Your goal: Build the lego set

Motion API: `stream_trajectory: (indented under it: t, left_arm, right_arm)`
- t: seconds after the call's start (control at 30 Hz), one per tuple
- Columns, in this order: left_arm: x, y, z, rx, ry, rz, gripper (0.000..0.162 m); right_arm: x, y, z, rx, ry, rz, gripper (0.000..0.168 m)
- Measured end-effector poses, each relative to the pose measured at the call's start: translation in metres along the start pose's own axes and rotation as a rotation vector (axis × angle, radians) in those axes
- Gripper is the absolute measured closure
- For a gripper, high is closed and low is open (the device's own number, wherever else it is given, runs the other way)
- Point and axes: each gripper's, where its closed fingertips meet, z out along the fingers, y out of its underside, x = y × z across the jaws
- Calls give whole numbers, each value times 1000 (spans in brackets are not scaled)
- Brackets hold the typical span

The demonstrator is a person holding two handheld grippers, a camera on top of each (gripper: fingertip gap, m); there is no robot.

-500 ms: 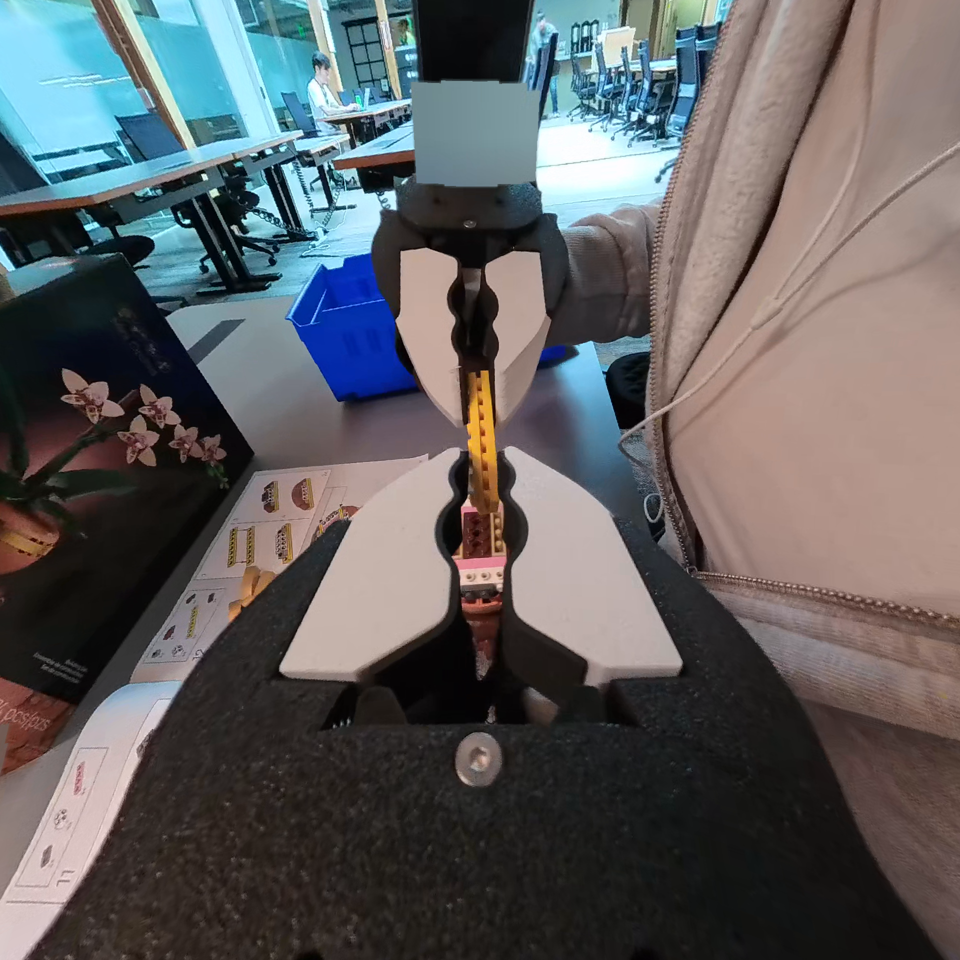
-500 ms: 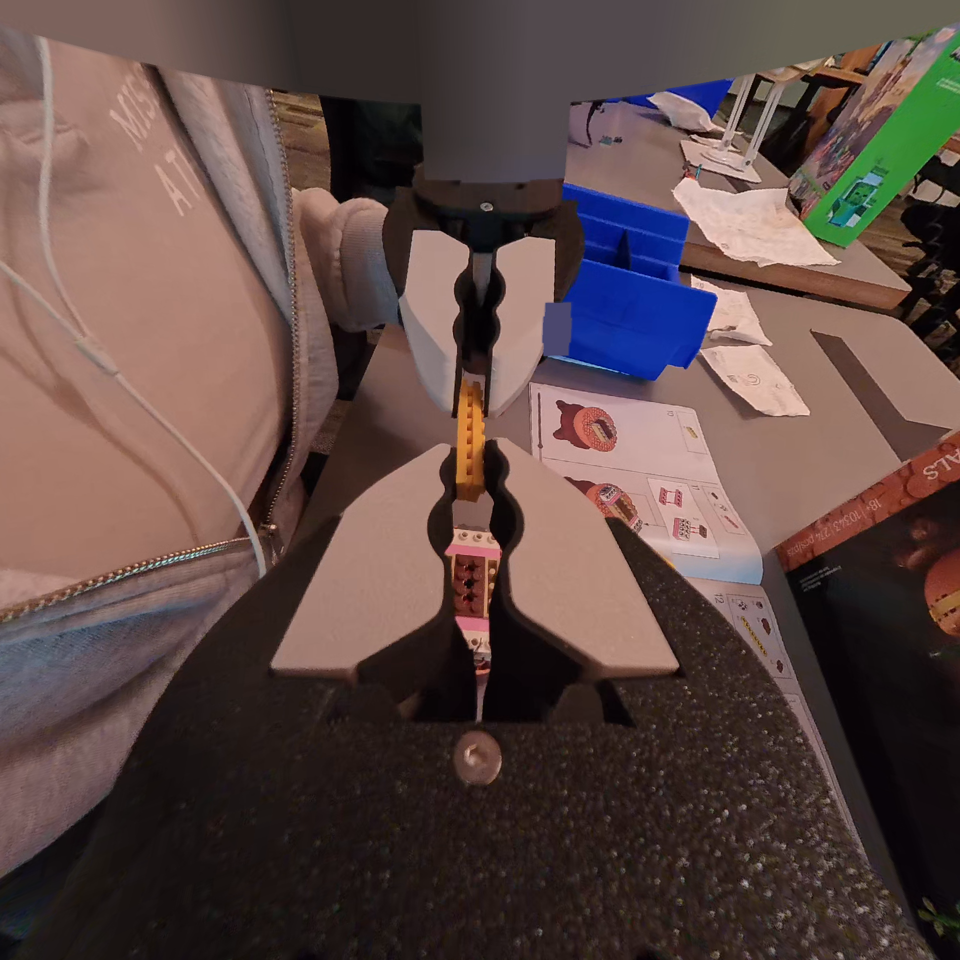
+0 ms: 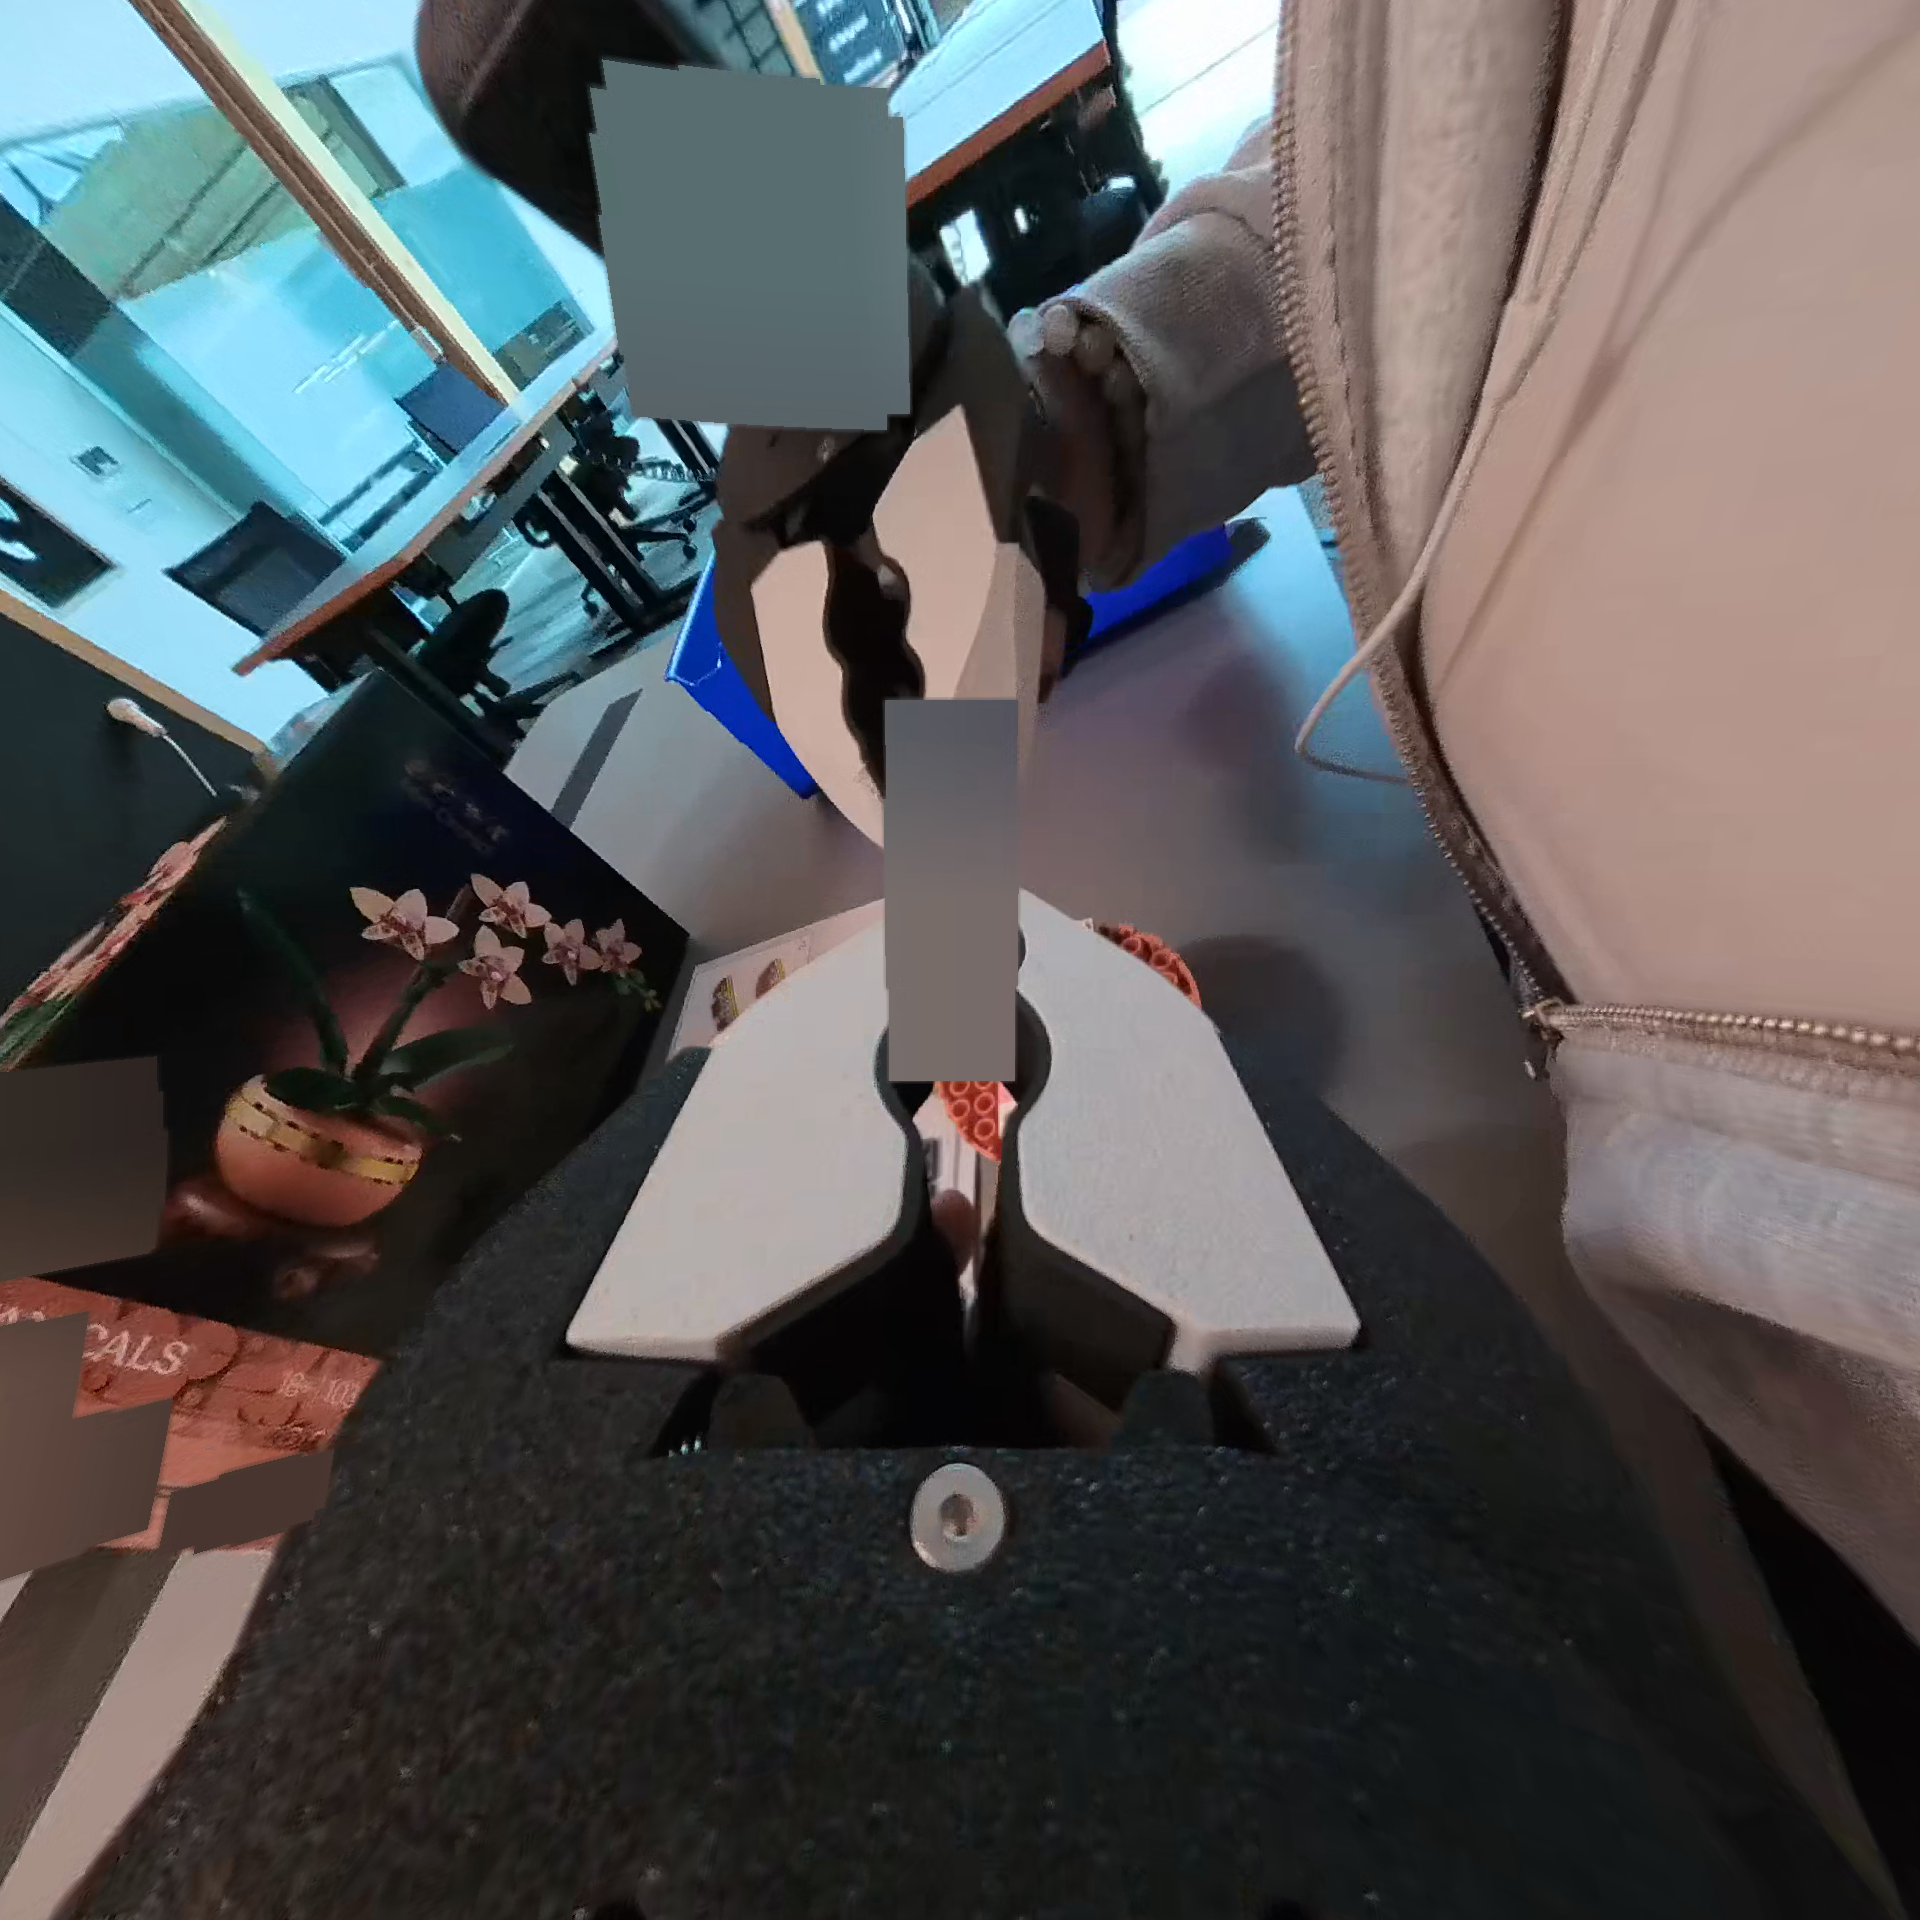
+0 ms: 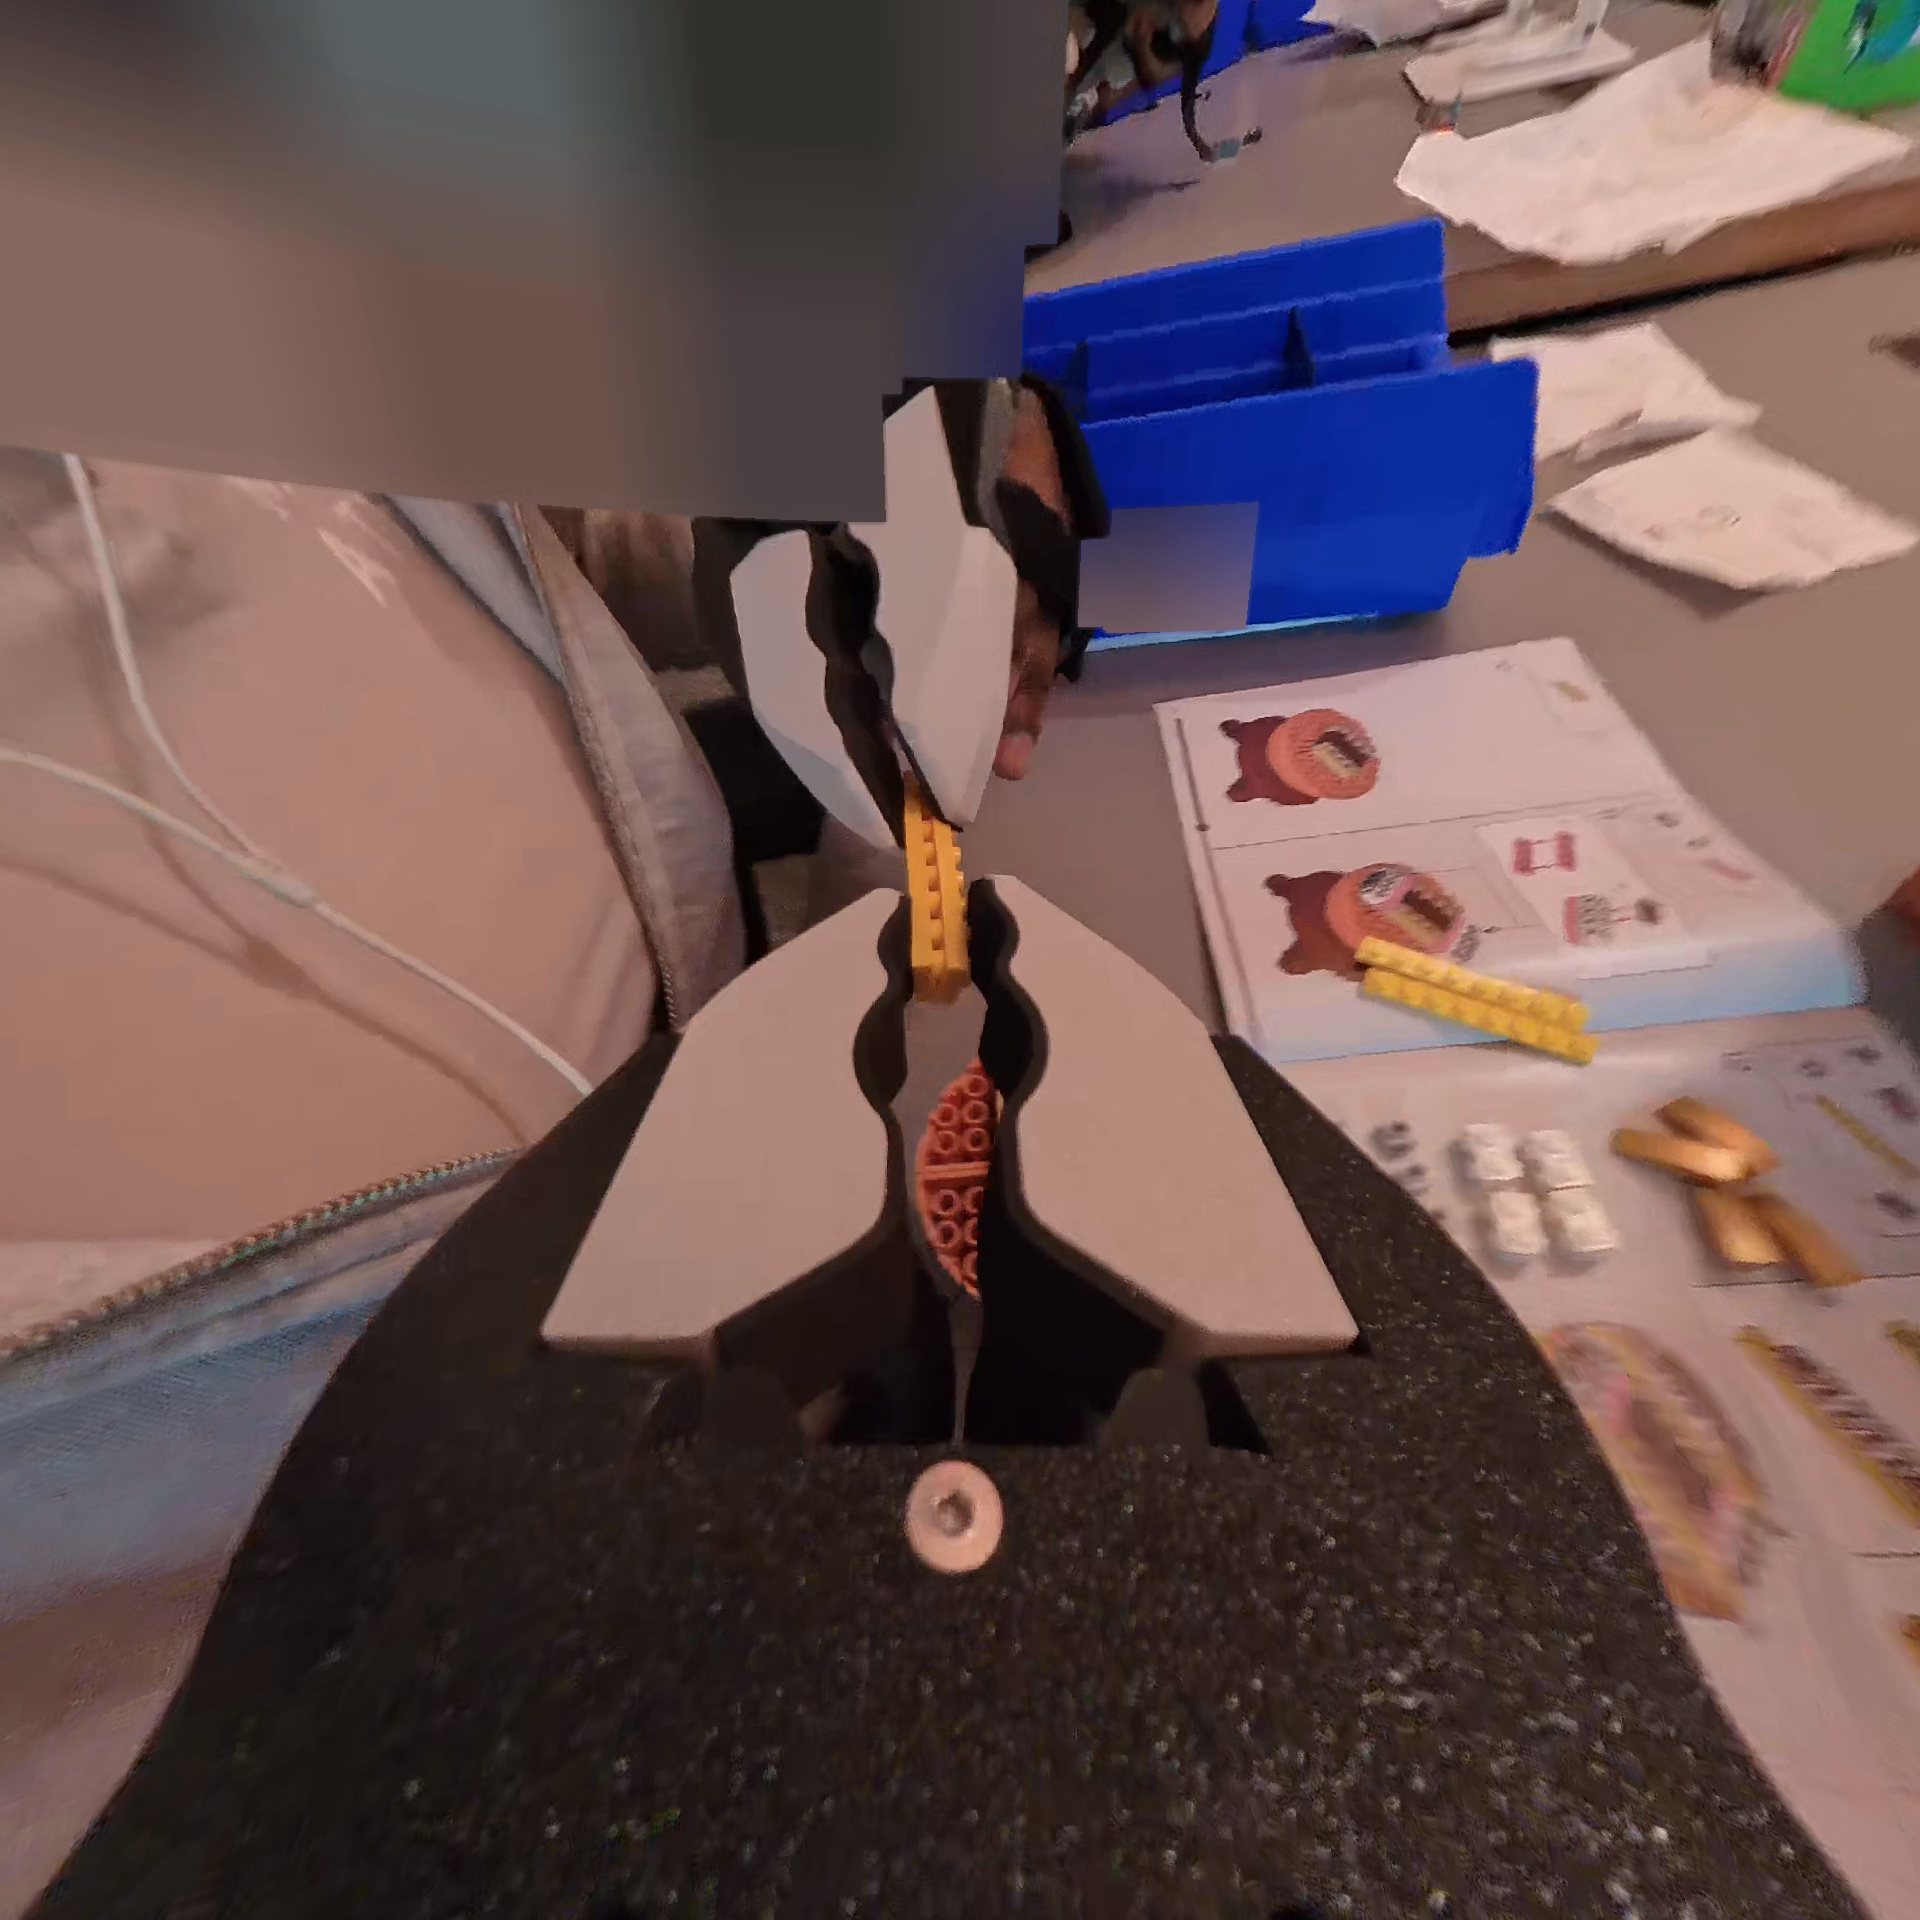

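Yellow strip (image 4: 935, 914) — clamped at both ends by left gripper (image 4: 930, 805) and right gripper (image 4: 940, 940); keep ends aligned, press evenly.

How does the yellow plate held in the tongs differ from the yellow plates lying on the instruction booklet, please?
The held yellow plate stands on end, pinched between the left tongs and right tongs; the booklet's yellow plates lie flat on the instruction booklet. The held one is single; those are two, side by side. All are narrow, yellow, studded.
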Motion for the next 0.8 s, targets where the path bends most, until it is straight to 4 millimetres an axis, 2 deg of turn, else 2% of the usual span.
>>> stream_trajectory:
  t: [0.1, 0.17, 0.33, 0.4, 0.47, 0.5, 0.57, 0.6, 0.7, 0.8]
  left_arm:
    - [7, 0, 0, -24, 0, 136, 160]
    - [9, 3, 0, -51, 7, 179, 161]
    - [-6, -7, -4, 97, 50, -177, 159]
    - [-12, -6, -5, 115, 28, -244, 144]
    - [-11, -5, -4, 105, 56, -291, 139]
    - [-9, -5, -3, 104, 73, -306, 139]
    - [-5, -5, -1, 99, 107, -337, 152]
    - [-6, -5, -1, 94, 99, -344, 153]
    - [-7, -8, -3, 107, 59, -264, 154]
    - [-8, -12, -5, 88, -3, -92, 154]
  right_arm:
    - [-4, 7, 5, 3, -66, 194, 159]
    - [-3, 9, 6, 26, -71, 233, 159]
    - [-1, -8, 0, 71, 23, -20, 159]
    - [-1, -8, 0, 56, 37, -101, 159]
    - [-2, -10, 0, 56, 50, -163, 159]
    - [-1, -10, 0, 53, 63, -197, 159]
    - [0, -11, -2, 35, 99, -295, 159]
    - [0, -11, -2, 19, 111, -330, 159]
    - [-2, -14, -1, 46, 79, -205, 159]
    - [-4, -15, -1, 108, -1, 42, 159]
